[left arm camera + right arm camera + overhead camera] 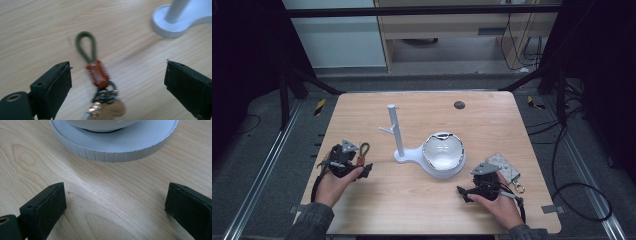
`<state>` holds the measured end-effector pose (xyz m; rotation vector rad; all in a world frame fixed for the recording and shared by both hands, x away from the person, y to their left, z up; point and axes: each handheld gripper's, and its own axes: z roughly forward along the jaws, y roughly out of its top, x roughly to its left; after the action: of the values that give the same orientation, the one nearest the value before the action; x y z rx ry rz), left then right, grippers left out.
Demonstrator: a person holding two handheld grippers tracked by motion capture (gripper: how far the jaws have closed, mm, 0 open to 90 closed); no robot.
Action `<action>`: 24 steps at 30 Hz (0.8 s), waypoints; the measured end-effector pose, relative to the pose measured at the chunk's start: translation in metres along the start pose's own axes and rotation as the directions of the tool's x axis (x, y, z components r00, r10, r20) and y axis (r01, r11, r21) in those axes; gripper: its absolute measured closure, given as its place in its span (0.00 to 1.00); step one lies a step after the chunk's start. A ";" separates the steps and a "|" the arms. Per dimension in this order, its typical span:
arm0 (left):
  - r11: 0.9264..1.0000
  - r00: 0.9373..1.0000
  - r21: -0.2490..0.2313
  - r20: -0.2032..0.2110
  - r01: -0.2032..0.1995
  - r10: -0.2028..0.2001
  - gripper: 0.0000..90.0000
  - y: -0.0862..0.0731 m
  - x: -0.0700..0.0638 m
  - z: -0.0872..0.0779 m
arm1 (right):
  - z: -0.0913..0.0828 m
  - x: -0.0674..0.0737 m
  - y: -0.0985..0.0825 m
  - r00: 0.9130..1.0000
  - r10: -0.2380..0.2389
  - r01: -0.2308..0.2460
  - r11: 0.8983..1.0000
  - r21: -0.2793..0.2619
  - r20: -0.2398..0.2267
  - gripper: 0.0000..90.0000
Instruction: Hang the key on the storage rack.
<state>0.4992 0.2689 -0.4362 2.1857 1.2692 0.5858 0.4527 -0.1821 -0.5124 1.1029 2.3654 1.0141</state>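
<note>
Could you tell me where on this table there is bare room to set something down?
The table is bare along its near edge between the two hands, and across the far strip behind the white stand and its bowl. It is crowded at the left around the keychain and at the right around the grey pouch.

The person is wearing grey-green mottled sleeves point(312, 222). Each black claw, left claw point(368, 169) and right claw point(460, 192), is carrying a grey three-cornered plate and trailing a black cable.
</note>
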 end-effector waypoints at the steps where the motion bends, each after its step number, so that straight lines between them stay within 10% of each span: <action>1: 1.000 1.000 0.006 -0.004 0.015 -0.014 0.10 0.002 0.005 0.000 | 0.000 0.000 0.000 1.000 -0.001 0.001 1.000 0.000 0.000 0.04; 7: 0.993 0.997 0.081 0.013 0.080 -0.082 0.28 0.010 0.024 0.015 | 0.000 0.000 0.000 1.000 0.000 0.000 1.000 0.000 0.001 0.04; 24: 0.964 0.986 0.212 0.019 0.160 -0.168 0.57 0.011 0.021 0.042 | 0.000 0.001 0.000 1.000 0.006 -0.006 1.000 -0.002 0.003 0.04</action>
<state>0.5414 0.2730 -0.4596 2.2175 1.5349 0.3572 0.4519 -0.1821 -0.5124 1.1104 2.3601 1.0160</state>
